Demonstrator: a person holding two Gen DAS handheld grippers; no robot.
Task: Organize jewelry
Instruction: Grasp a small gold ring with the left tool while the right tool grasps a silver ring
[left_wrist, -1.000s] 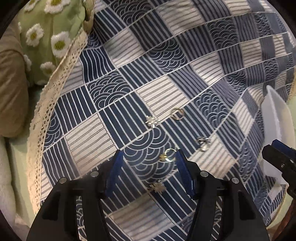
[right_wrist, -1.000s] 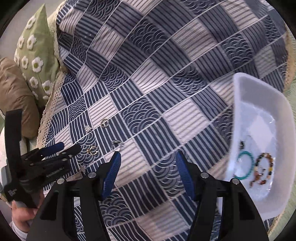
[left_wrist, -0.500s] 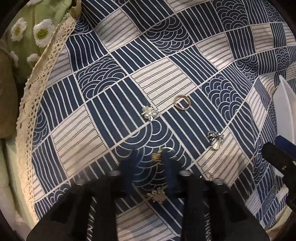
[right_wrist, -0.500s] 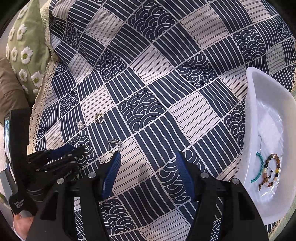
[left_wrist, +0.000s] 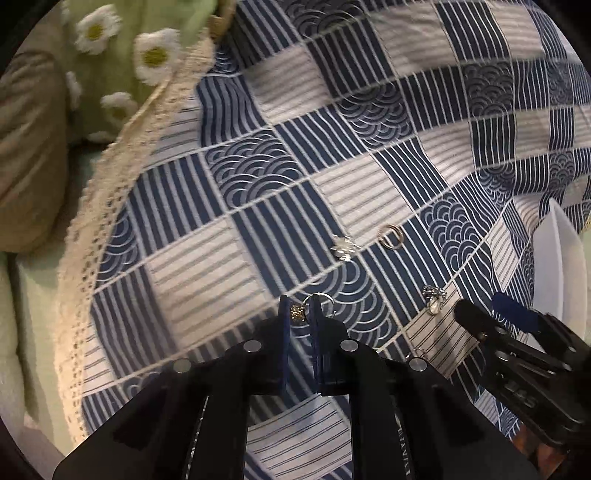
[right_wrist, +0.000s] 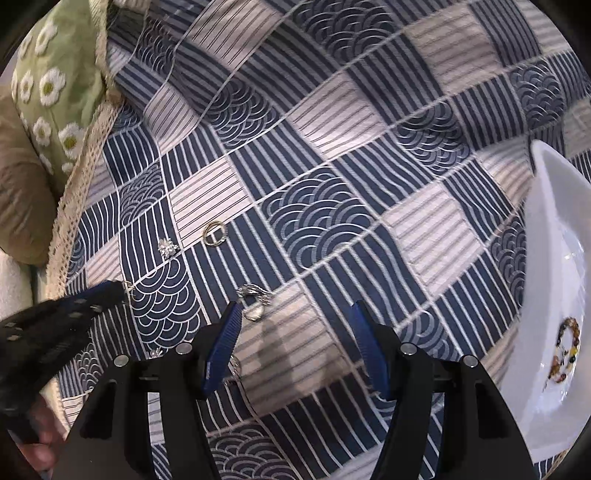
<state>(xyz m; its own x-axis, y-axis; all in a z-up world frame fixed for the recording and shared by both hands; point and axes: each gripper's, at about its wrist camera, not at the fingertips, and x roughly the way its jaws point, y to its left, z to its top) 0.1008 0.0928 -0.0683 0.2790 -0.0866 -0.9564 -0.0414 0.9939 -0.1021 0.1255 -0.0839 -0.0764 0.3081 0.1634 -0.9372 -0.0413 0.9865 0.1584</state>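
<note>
White tray (right_wrist: 554, 236) cut off by the right edge, bead bracelet (right_wrist: 567, 347) too small to make out, small charm (right_wrist: 234, 363) half hidden behind right gripper (right_wrist: 297, 332) finger, daisy cushion (left_wrist: 110, 48) blurred

The left gripper (left_wrist: 298, 314) pointed steeply down, its jaws closing on a small ring (left_wrist: 314, 301). The right gripper (right_wrist: 295, 317) pointed down too, jaws apart and empty.

A patchwork cloth (right_wrist: 332, 206) of navy and white squares, some striped and some with wave arcs, covers the whole surface ahead of the jaws. A cream lace trim (left_wrist: 110, 221) borders it far left. Beyond lie a green daisy-embroidered cushion (left_wrist: 122, 62) and a tan cushion (left_wrist: 29, 155).
</note>
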